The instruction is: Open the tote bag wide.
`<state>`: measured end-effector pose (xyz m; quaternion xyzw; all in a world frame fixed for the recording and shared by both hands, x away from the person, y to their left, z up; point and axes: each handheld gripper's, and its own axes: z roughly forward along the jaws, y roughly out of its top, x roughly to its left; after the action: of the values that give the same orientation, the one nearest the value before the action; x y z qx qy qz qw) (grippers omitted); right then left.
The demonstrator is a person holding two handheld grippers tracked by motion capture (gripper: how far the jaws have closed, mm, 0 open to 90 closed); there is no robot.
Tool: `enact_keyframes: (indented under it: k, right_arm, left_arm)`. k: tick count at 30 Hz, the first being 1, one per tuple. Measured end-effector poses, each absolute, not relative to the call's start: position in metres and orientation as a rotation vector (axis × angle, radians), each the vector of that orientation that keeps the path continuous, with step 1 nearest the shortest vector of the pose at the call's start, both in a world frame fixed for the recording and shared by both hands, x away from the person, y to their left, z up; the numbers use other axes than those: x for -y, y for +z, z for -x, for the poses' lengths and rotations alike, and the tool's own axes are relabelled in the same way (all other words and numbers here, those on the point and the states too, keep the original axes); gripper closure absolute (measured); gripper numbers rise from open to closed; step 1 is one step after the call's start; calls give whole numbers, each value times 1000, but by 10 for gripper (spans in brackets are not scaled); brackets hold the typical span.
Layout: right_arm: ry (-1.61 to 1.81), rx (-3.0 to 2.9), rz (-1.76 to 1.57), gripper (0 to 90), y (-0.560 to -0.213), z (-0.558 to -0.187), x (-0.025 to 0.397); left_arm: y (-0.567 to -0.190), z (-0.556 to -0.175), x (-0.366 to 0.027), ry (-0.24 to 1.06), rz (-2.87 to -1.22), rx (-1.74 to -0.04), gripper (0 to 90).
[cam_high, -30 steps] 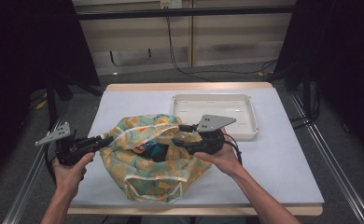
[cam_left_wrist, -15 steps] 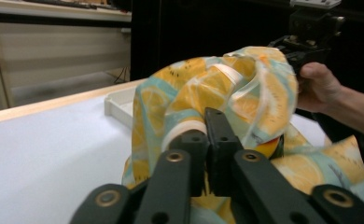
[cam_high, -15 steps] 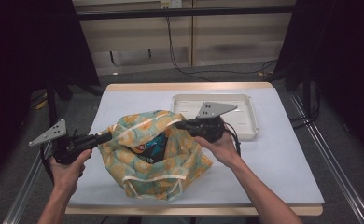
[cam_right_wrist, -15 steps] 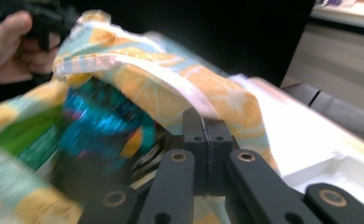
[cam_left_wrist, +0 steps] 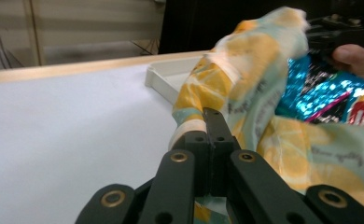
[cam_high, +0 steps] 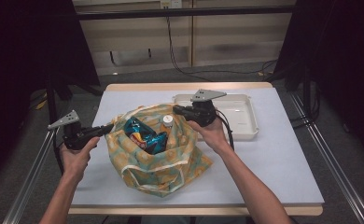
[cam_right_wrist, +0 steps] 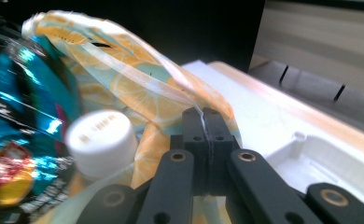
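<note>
Both grippers are pulling the mouth of the fabric bag apart so the snack packet and white-capped bottle inside show. The bag sits mid-tabletop, just beside the white tray. Left hand-held gripper pinches the bag's far-from-tray rim, forearm low; right hand-held gripper pinches the tray-side rim, wrist raised.

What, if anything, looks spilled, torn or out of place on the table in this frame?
Nothing stands out. The left gripper and right gripper each pinch an edge of the cloth bag, pulling its mouth open. The snack packet and a white-capped bottle sit inside. The white tray sits beside it.
</note>
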<state>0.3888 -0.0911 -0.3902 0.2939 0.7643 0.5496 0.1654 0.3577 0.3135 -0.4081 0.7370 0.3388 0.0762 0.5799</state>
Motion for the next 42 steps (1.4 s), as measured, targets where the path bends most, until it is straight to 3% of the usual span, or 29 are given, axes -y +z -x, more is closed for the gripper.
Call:
enact_keyframes:
  k: [13,22,24,27,28,32,33,35,42]
  right_arm:
    - [1460,-2251,-932,869,-445,-377,97]
    - [1363,-2299,-963,867,-467,-372,104]
    - [1385,-2286,-979,840,-466,-371,106]
    - [1451,-2218,-991,738,-454,-365,112]
    - [1478,-2201,-963,698,-444,-359,117]
    - [1484,-2200,-949,627,-434,-350,122]
    - [1513,-2197,-936,591,-427,-341,125]
    - [1533,-2178,-929,546,-422,-327,128]
    - [1662,-2239,-838,536,-411,-294,123]
  left_arm:
    - [-451,-325,-322,91,-1810,-825,899]
    - [-466,-325,-321,53,-1818,-858,891]
    - [-467,-325,-322,47,-1803,-865,826]
    - [-461,-321,-323,71,-1792,-840,793]
    - [-455,-318,-326,86,-1770,-846,744]
    - [-447,-313,-330,98,-1754,-843,694]
    - [-439,-307,-331,127,-1761,-831,607]
    - [-435,-302,-332,130,-1744,-816,607]
    - [-421,-285,-333,127,-1706,-762,581]
